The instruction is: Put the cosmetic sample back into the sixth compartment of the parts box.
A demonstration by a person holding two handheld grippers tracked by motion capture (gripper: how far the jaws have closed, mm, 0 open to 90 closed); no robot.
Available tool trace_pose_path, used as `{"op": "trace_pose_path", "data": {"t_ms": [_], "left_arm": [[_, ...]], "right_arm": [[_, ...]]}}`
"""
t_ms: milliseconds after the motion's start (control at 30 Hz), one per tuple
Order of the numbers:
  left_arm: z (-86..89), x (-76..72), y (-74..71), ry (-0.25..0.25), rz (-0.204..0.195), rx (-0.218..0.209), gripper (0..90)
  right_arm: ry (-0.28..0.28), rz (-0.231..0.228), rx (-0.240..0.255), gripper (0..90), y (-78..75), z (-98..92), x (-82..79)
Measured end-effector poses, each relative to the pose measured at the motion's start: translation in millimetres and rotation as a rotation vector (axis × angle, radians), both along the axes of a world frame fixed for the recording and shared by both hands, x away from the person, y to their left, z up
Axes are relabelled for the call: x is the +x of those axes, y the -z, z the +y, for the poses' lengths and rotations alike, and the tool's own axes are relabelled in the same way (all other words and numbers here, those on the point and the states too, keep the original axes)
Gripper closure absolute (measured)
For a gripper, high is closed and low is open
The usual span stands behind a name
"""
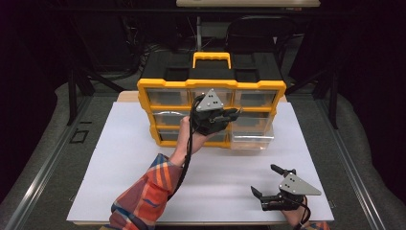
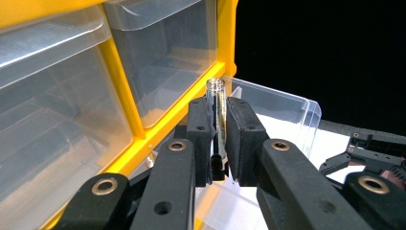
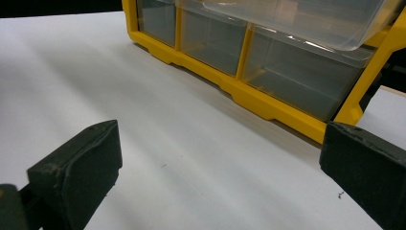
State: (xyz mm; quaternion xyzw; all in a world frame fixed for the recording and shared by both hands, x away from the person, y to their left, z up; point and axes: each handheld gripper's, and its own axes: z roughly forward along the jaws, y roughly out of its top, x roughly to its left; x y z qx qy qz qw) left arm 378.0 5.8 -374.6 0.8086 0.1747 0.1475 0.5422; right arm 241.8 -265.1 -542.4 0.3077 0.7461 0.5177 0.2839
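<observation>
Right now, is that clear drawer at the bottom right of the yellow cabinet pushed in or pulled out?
Pulled out. The clear drawer juts forward past the yellow cabinet front onto the white table, while the neighbouring drawers sit flush.

Organizer (image 1: 210,86) on table's (image 1: 119,182) far edge; 1 drawer (image 1: 251,139) out, lower right.

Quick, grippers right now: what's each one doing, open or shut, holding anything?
Left gripper: shut on a clear tube, by the yellow drawer cabinet.
Right gripper: open, holding nothing, over the white board.

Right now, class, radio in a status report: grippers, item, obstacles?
Left gripper shut on glass vial, at open drawer. Right gripper open, idle. Path clear.
</observation>
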Motion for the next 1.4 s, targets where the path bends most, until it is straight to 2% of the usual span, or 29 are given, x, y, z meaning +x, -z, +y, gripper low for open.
{"op": "trace_pose_path", "data": {"t_ms": [267,467,967,1400], "left_arm": [[-1.7,2.7,2.9,0.018,0.016,-0.016,80.7],[-4.5,4.7,5.8,0.028,0.022,-0.011,80.7],[-11.7,6.7,12.0,0.036,0.042,-0.034,80.7],[-14.7,8.2,16.4,0.034,0.051,-0.037,80.7]], "right_arm": [[0.000,-0.001,-0.002,0.2,-0.2,-0.2,-0.3],[0.000,0.001,0.000,0.1,0.0,-0.3,0.0],[-0.002,0.000,-0.002,0.2,0.0,-0.2,-0.2],[-0.002,0.002,-0.004,0.2,0.1,0.1,-0.3]]}}
